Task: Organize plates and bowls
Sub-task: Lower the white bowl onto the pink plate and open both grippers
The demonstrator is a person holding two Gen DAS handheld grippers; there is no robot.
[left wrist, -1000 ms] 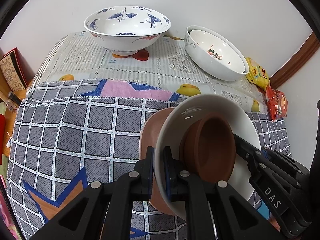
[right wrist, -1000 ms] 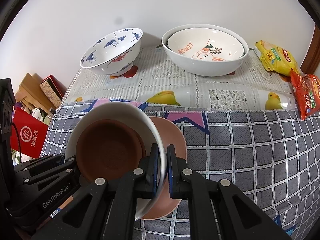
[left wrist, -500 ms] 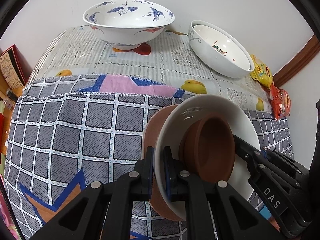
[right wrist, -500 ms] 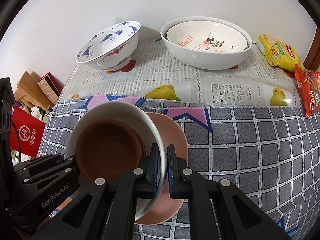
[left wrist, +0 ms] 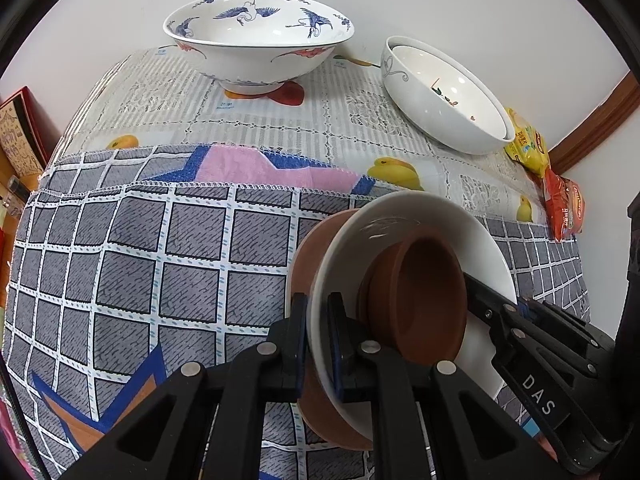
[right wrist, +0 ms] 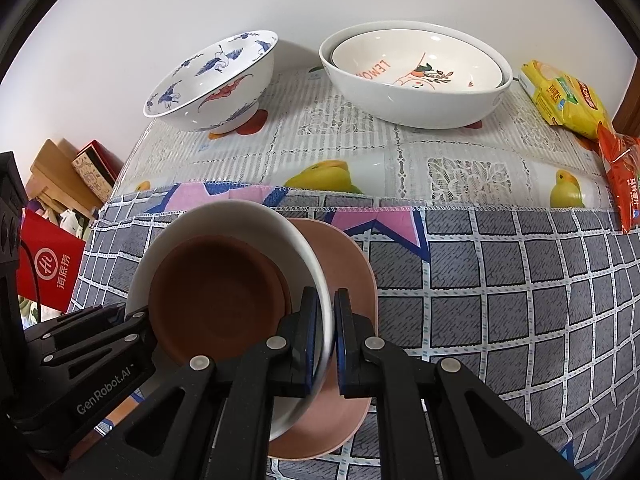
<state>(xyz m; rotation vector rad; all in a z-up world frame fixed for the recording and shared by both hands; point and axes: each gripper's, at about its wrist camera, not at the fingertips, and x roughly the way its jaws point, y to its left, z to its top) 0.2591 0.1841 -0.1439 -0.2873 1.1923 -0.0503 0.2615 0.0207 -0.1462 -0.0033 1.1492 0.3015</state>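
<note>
A stack of dishes is held between both grippers above the grey checked cloth: a pink-brown plate (left wrist: 308, 252) underneath, a white bowl (left wrist: 408, 216) on it, and a small brown dish (left wrist: 424, 296) inside. My left gripper (left wrist: 318, 332) is shut on the stack's left rim. My right gripper (right wrist: 325, 336) is shut on the right rim of the white bowl (right wrist: 240, 216), with the pink-brown plate (right wrist: 352, 264) and brown dish (right wrist: 216, 292) showing. A blue crane bowl (left wrist: 260, 36) and two nested white bowls (left wrist: 444, 96) stand at the back.
The table (left wrist: 120, 248) is covered by a grey checked cloth in front and a lace-pattern cloth behind. Yellow and red snack packets (right wrist: 568, 96) lie at the back right. Boxes and a red bag (right wrist: 48, 264) stand off the table's left side. A white wall is behind.
Both grippers have carried the stack forward, toward the back of the table; the crane bowl and nested white bowls look nearer and larger. The grip is unchanged.
</note>
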